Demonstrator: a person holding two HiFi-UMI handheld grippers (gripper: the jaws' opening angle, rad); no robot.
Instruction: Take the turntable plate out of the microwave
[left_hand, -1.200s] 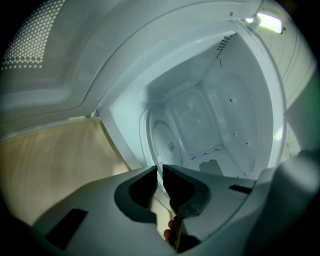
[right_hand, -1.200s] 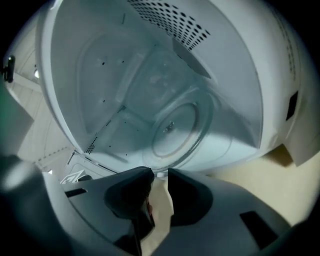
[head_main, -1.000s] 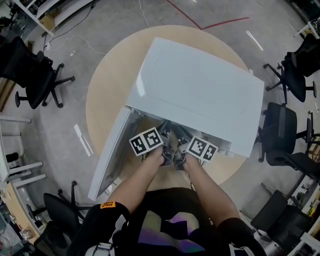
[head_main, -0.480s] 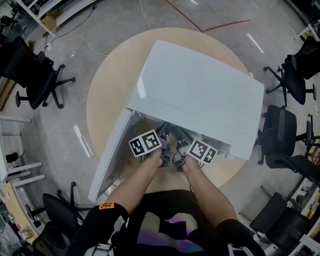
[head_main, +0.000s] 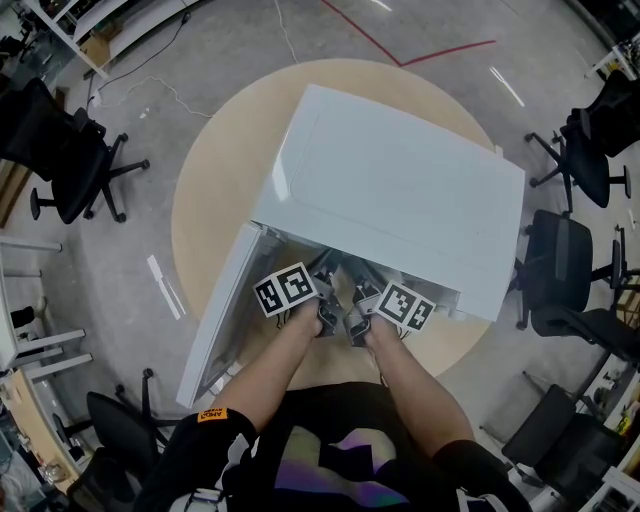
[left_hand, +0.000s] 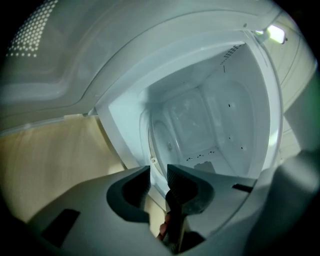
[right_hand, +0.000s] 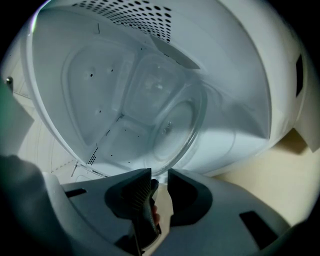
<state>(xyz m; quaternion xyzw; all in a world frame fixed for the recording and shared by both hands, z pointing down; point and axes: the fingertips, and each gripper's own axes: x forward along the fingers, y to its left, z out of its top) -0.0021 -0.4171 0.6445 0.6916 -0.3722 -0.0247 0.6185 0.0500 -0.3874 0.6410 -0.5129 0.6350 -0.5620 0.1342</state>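
My left gripper (left_hand: 158, 172) had just been opening: its jaws, nearly together a moment before, now stood apart with a clear gap between the ribbed pads, released and pinching nothing. The near rim of the turntable plate (left_hand: 165, 140) lay just beyond that gap, and I could not tell whether it reached in between the pads.

Nothing else had changed in the second before. Both my hands stayed at the mouth of the white microwave (head_main: 400, 190), the left marker cube (head_main: 284, 290) and the right marker cube (head_main: 405, 305) side by side at its front edge as earlier. The microwave sat where it had been on the round wooden worktop (head_main: 215, 200), and its door (head_main: 225, 300) was swung wide to my left as before.

My right gripper (right_hand: 159, 175) also had its jaws parted by a narrow gap. The clear glass plate came down towards that gap, its lower rim right at the jaw tips. I saw no pad pressed onto the glass, so I took that gripper as loose too.

The plate was still inside the cavity (left_hand: 215, 115), a transparent disc with its front edge nearest my grippers. Black office chairs (head_main: 70, 150) stood around the worktop on the grey floor (head_main: 150, 60), unmoved.
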